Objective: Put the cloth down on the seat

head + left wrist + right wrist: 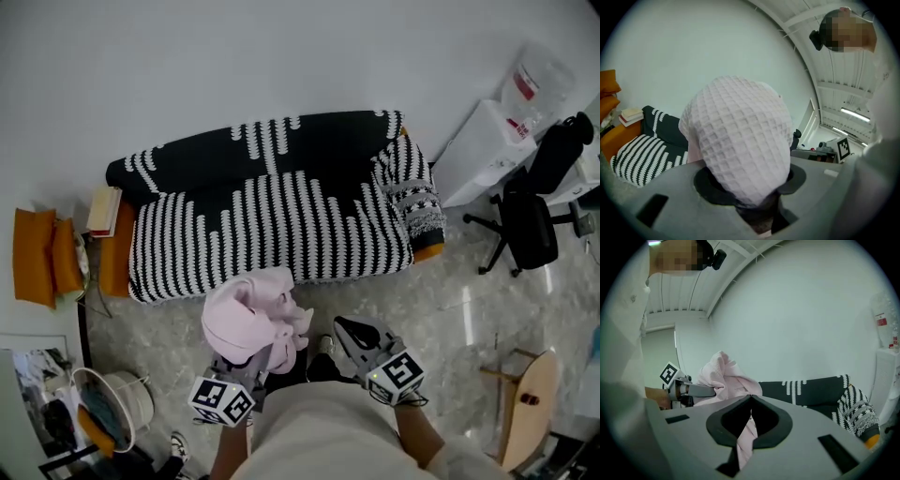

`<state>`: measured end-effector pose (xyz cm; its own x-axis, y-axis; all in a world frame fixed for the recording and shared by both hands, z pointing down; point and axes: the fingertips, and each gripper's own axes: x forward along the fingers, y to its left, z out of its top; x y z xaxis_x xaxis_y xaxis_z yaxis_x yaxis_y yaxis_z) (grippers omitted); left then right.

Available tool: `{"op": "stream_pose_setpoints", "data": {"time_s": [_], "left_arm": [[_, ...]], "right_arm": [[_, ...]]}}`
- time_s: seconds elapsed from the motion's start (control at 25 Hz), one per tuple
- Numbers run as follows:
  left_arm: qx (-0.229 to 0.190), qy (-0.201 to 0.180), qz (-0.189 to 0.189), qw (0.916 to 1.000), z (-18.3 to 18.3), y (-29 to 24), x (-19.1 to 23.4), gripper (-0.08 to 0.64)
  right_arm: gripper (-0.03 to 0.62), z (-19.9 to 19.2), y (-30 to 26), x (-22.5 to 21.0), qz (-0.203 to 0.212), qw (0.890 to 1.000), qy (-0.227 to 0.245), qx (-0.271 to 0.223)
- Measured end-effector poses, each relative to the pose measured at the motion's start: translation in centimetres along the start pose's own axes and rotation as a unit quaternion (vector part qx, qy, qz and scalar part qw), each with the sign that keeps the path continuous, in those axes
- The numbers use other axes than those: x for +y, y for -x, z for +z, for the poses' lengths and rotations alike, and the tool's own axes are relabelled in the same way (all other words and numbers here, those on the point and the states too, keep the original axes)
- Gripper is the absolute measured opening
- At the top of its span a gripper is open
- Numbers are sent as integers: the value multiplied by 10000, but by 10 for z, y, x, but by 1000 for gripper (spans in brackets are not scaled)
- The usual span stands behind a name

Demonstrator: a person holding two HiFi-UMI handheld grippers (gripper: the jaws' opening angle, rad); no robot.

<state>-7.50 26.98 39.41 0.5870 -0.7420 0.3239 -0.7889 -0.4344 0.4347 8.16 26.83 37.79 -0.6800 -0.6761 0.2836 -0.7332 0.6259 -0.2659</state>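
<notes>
A pale pink waffle cloth [248, 314] is bunched up in the air in front of the sofa, over the floor. My left gripper [247, 366] is shut on it; in the left gripper view the cloth [740, 145] bulges over the jaws and hides them. My right gripper [340, 325] is to its right with its tips together, and a pink strip of the cloth [746, 437] is pinched between them. The sofa seat [272, 234], under a black-and-white striped cover, lies just beyond both grippers with nothing on it.
Orange cushions [37, 253] and stacked books [103, 211] are by the sofa's left end. A black office chair [530, 220] and a white box [483, 150] stand at the right. A basket [112, 398] sits at lower left and a wooden board [525, 403] at lower right.
</notes>
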Motion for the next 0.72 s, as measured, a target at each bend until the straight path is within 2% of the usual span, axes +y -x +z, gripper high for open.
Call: {"op": "stream_pose_setpoints", "data": {"time_s": [0.4, 0.72], "left_arm": [[63, -270, -360, 9990, 39, -26, 43, 202], [140, -286, -599, 9977, 54, -36, 78, 202]], "right_arm": [[8, 33, -52, -1, -220, 9996, 153, -69], [8, 43, -88, 3, -467, 9987, 217, -29]]}}
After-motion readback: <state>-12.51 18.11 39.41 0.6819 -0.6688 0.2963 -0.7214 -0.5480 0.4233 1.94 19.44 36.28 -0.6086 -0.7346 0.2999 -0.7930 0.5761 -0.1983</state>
